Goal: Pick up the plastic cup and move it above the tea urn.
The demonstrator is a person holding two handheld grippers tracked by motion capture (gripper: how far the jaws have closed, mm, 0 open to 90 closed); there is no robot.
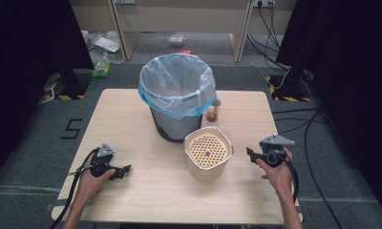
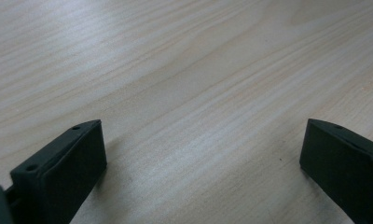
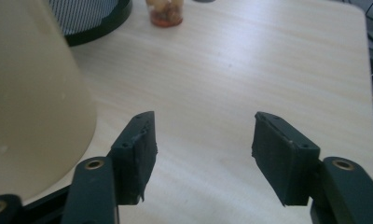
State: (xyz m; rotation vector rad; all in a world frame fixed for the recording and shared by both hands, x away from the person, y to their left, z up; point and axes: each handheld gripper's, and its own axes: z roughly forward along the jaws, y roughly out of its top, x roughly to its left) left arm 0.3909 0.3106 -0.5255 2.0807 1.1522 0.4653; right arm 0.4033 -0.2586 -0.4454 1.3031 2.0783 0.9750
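A cream container point(image 1: 208, 155) with a perforated honeycomb top is set just before the lined bin point(image 1: 177, 95); flanking it, the left gripper point(image 1: 123, 171) and right gripper point(image 1: 250, 153) are held with jaws parted, grasping nothing.

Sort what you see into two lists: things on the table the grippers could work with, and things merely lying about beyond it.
On the table, likely for the job:
- bin with a plastic liner
- cream container with a perforated insert
- small cup with orange contents
- left gripper and right gripper, both open and empty

Lying about on the floor:
- green packet
- paper
- cables
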